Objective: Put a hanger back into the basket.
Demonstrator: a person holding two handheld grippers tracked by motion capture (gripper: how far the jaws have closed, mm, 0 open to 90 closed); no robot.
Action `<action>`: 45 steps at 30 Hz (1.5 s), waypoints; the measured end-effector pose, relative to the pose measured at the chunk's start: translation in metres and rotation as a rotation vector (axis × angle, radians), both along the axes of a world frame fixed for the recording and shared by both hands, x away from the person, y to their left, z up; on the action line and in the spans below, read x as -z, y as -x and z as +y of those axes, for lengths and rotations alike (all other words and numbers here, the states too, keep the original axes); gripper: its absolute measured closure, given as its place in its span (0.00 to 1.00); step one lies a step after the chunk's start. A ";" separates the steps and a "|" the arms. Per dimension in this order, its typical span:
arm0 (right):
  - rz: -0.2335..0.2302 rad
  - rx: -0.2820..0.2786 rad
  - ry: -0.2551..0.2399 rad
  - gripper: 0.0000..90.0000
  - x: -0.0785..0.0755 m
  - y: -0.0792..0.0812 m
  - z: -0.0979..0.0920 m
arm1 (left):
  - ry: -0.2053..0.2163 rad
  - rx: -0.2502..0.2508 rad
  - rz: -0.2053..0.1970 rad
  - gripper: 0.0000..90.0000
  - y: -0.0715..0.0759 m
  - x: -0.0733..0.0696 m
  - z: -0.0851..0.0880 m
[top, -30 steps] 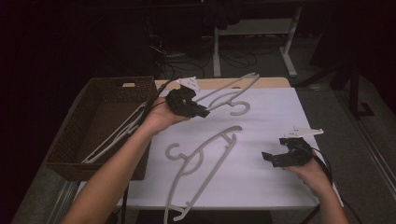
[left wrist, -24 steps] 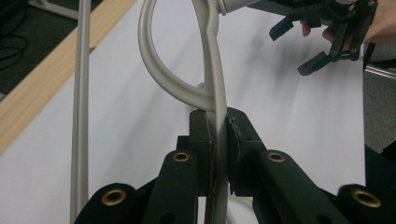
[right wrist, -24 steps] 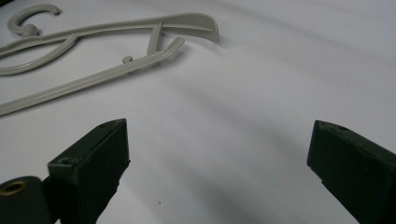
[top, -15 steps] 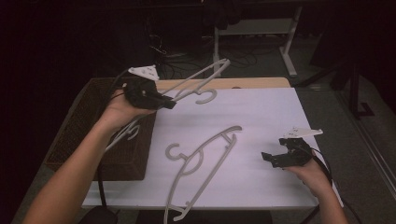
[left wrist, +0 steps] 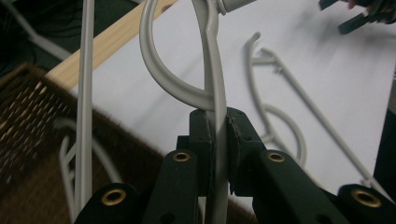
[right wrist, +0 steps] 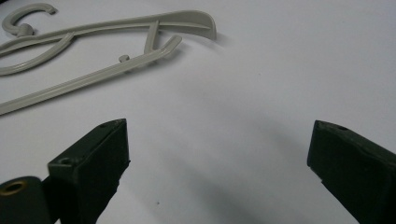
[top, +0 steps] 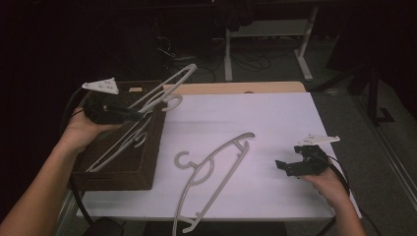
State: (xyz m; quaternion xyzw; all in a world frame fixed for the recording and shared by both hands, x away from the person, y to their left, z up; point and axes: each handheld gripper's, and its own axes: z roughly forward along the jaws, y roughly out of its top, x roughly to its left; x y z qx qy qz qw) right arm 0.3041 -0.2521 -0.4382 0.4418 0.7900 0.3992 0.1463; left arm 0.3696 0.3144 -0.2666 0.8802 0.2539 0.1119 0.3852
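The left claw (top: 129,114) is clamping its jaws on the thin stem of a white hanger (top: 164,94), just below the hook, as the left gripper view is showing up close. It is holding that hanger in the air over the right wall of the wicker basket (top: 147,162) at the tabletop's left edge. The hanger's long axis is running from the claw up and away toward the tabletop's far edge, with the hook curling out to the right over the white tabletop (top: 275,113). Directly beneath the claw, another hanger (top: 120,147) is already lying inside the basket, long axis along the basket's length, so the held one is looking a tilt and a drop away from joining it. The right claw (top: 291,167) is resting near the tabletop's near right corner with its jaws standing wide apart and nothing between them. A third hanger (top: 211,172) is lying flat on the tabletop's middle, to the left of that right claw; its long axis is running diagonally from the near edge toward the far right, hook pointing left. The right hand is clearly the nearer one to it.
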 end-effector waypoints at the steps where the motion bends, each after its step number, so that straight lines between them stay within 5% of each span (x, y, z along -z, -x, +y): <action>1: 0.000 0.001 -0.001 0.06 0.000 0.000 0.000 | -0.001 -0.012 0.002 0.91 0.001 0.002 0.006; 16: 0.007 0.011 -0.004 0.06 0.001 0.000 -0.001 | 0.002 -0.193 0.074 0.91 0.009 0.041 0.076; 28: 0.007 0.013 -0.004 0.06 0.001 0.000 -0.001 | -0.032 -0.237 0.169 0.91 0.005 0.078 0.085; 34: 0.006 0.013 -0.005 0.06 0.001 0.000 -0.001 | -0.114 -0.241 0.194 0.90 0.004 0.089 0.083; 40: 0.005 0.014 -0.005 0.06 0.001 0.000 -0.002 | -0.084 -0.273 0.177 0.71 0.004 0.089 0.088; 45: 0.005 0.014 -0.006 0.06 0.001 0.000 -0.001 | -0.019 -0.285 0.167 0.54 0.004 0.084 0.088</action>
